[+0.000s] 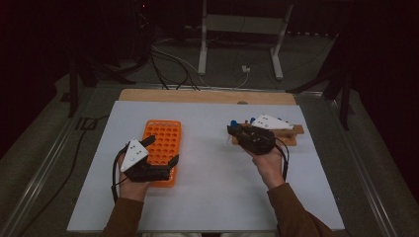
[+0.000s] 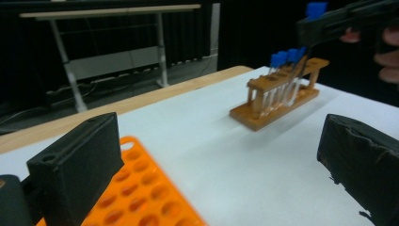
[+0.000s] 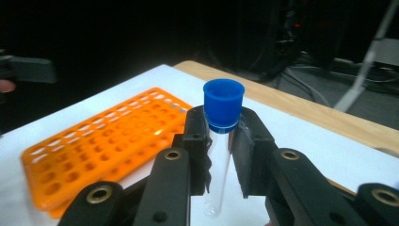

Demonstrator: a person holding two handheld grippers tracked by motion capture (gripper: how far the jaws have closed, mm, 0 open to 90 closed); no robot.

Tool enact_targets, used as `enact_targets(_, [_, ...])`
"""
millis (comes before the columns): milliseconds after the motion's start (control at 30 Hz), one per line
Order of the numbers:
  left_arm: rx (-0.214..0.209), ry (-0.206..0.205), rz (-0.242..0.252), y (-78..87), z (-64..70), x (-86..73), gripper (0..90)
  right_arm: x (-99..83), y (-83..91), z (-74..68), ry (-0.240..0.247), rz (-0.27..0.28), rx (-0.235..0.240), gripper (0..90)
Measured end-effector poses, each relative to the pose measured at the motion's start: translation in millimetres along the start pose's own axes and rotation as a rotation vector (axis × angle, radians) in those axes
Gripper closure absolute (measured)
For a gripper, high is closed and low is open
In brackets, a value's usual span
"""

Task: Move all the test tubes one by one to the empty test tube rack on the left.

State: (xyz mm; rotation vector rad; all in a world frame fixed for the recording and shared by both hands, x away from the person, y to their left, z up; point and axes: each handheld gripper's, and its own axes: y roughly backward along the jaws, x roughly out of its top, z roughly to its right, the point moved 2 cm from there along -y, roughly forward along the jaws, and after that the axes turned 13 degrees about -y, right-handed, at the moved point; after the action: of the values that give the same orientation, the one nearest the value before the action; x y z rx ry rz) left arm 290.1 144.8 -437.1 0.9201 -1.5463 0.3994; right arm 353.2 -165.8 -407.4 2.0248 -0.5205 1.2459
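Right gripper [image 3: 221, 146] holds a tube [image 3: 220, 141] above the bench [image 1: 217, 187].

Its jaws pinch the clear tube just under the blue cap, near the wooden rack [image 2: 277, 96] where other blue-capped tubes stand. The left gripper [image 1: 165, 165] rests at the near end of the orange rack [image 1: 163, 140], with jaws spread wide and nothing between them.

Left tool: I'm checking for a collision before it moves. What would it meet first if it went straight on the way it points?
Probably the wooden rack of blue-capped tubes; bare white table lies between. Depth is unclear, so it might pass beside it.
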Motion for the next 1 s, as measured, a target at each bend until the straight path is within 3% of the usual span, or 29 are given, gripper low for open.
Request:
enact_targets(200, [-0.035,0.044,-0.034,-16.4,5.9,4.8,1.5,-1.2,-14.7,-18.9,0.020,-0.023,0.043,76.8])
enact_targets(467, [-0.066,0.055,-0.083,-40.7,13.9,5.0,8.9,-1.8,-28.5,-35.8,0.003,-0.050,0.095,76.8])
enact_targets(667, [-0.072,0.047,-0.095,-51.5,20.7,9.3,18.5,-4.7,-35.5,-47.0,0.019,-0.071,0.119,76.7])
enact_targets(733, [-0.082,0.041,-0.099,-53.4,21.9,10.8,24.4,-5.4,-36.9,-50.3,0.029,-0.073,0.125,76.8])
enact_targets(767, [-0.095,0.039,-0.096,-54.1,22.6,11.4,33.3,-5.7,-38.0,-53.7,0.030,-0.076,0.134,76.8])
enact_targets(800, [-0.111,0.033,-0.092,-54.7,23.1,11.7,33.3,-5.7,-38.0,-53.7,0.030,-0.076,0.134,76.8])
enact_targets(933, [-0.141,0.017,-0.091,-56.7,26.0,13.3,52.8,-6.4,-41.3,-61.5,0.037,-0.083,0.156,76.8])
enact_targets(1000, [-0.152,0.023,-0.090,-57.8,26.2,13.5,55.9,-6.7,-42.0,-63.1,0.041,-0.085,0.160,76.8])
